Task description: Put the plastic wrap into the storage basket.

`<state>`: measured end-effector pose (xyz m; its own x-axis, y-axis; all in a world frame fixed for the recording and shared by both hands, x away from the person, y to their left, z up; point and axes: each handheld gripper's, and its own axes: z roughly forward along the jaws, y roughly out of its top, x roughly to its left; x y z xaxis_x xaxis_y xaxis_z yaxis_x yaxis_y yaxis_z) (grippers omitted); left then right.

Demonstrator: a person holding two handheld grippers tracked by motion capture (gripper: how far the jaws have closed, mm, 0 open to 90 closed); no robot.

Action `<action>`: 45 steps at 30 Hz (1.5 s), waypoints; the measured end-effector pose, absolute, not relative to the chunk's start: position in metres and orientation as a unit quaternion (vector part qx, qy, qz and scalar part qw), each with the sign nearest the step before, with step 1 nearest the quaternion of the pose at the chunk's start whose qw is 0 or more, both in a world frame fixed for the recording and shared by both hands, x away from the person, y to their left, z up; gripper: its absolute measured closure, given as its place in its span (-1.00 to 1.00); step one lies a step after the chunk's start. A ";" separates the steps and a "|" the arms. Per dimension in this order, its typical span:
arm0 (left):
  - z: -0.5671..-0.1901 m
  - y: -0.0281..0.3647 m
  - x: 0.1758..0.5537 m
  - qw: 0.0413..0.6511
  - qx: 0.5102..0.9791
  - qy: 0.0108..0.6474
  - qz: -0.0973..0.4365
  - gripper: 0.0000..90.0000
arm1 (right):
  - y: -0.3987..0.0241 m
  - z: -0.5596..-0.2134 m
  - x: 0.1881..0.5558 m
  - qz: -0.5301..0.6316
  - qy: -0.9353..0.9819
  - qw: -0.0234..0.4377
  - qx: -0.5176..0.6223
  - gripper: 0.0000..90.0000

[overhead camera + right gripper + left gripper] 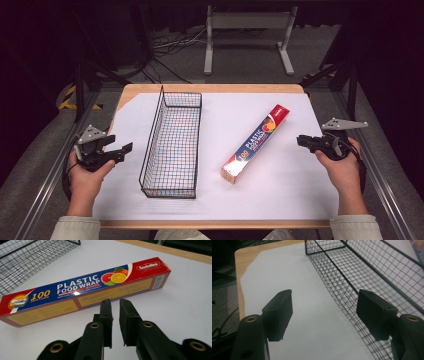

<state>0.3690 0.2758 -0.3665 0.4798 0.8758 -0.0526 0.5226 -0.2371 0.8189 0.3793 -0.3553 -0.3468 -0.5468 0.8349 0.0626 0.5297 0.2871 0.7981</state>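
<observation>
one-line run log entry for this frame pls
left tool: open, empty, left of basket | right tool: nearly shut, empty, facing wrap box | box: flat on sheet, right of basket, untouched

The place looks like a lab or test room. A wooden table (210, 88) under a white sheet (295, 165) sits inside a metal rail frame (384, 172), on grey carpet, with loose cables (165, 47) and a desk stand (247, 22) at the dark top of the frame.
</observation>
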 end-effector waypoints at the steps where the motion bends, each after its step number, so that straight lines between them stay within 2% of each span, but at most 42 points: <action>1: -0.365 0.275 0.368 0.412 0.758 0.459 0.213 -0.34 | -0.355 -0.347 0.379 0.406 0.780 0.188 0.437 0.84; 8: -0.359 0.273 0.363 0.415 0.758 0.458 0.207 -0.41 | -0.346 -0.345 0.378 0.407 0.791 0.173 0.423 1.00; 19: -0.355 0.262 0.360 0.406 0.769 0.444 0.215 -0.47 | -0.317 -0.329 0.376 0.438 0.800 0.157 0.378 1.00; 27: -0.352 0.257 0.363 0.414 0.770 0.439 0.209 -0.49 | -0.271 -0.321 0.384 0.428 0.828 0.116 0.342 1.00; 45: -0.353 0.257 0.362 0.412 0.769 0.440 0.210 -0.50 | -0.208 -0.312 0.393 0.425 0.853 0.085 0.292 1.00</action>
